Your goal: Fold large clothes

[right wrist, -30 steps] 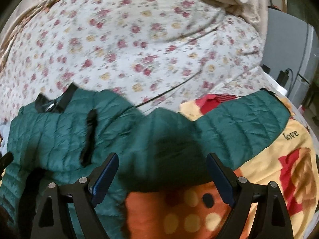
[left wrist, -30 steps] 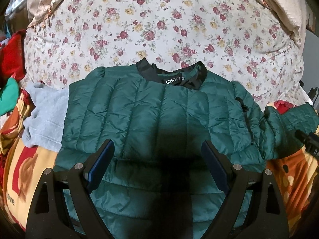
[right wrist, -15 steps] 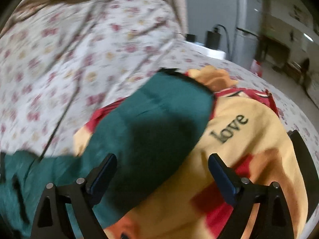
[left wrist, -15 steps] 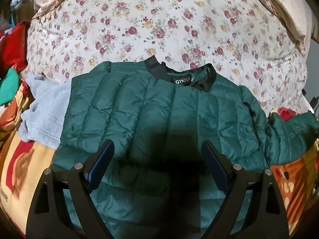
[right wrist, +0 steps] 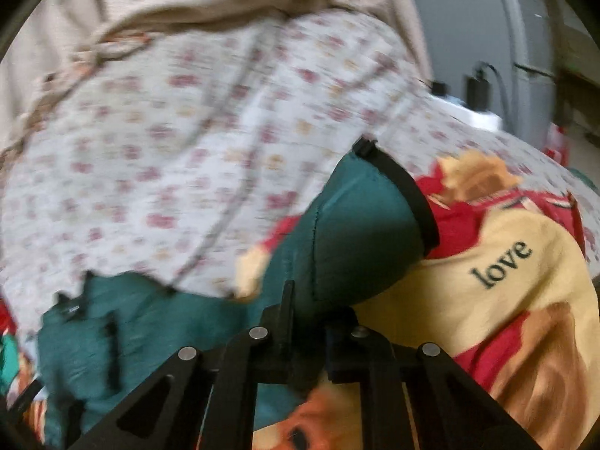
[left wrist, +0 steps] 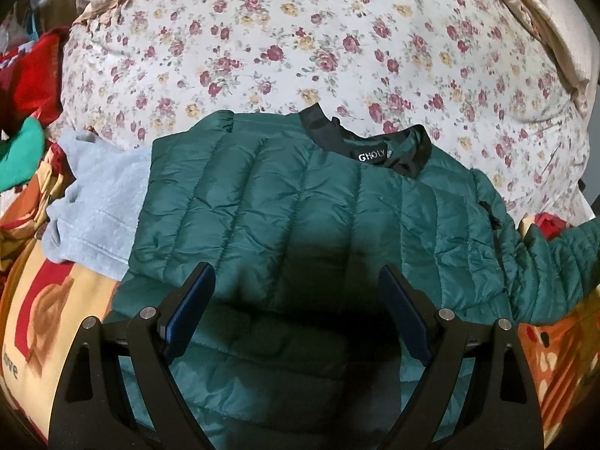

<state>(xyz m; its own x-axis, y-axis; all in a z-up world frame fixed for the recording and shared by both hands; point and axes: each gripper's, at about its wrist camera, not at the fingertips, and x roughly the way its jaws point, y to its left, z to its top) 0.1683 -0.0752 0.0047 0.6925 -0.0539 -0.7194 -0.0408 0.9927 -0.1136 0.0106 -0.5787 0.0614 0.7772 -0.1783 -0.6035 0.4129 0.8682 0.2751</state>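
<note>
Hovering over a dark green jacket (left wrist: 285, 217) with the left gripper (left wrist: 296, 288), jaws wide apart, blue pads clear of the cloth. Spread flat on the bed from 6 to 12 o'clock: shiny, puffy nylon stitched in long vertical channels, finely creased, with a smooth black collar (left wrist: 375, 150) at 12. Resting partly on a soft grey fleece garment (left wrist: 101, 210) at 9, over a plush yellow-and-red cartoon blanket (right wrist: 506, 262), in front of a rose-print sheet (left wrist: 262, 37) at 12.

Seen only from the left wrist: the whole jacket body, the fleece and a red cloth (left wrist: 33, 71) at 10. Seen only from the right wrist, through blur: the black-edged cuff of the sleeve (right wrist: 360, 225) at 1 o'clock, the word "love" on the blanket at 3, and a rumpled beige cover (right wrist: 187, 0) at 11.

Just closing the right gripper (right wrist: 290, 296): jaws apart half a second ago, now pinched together on the sleeve cloth, cuff pointing away. Barely changed on the left: same open jaws, jacket a little nearer.
</note>
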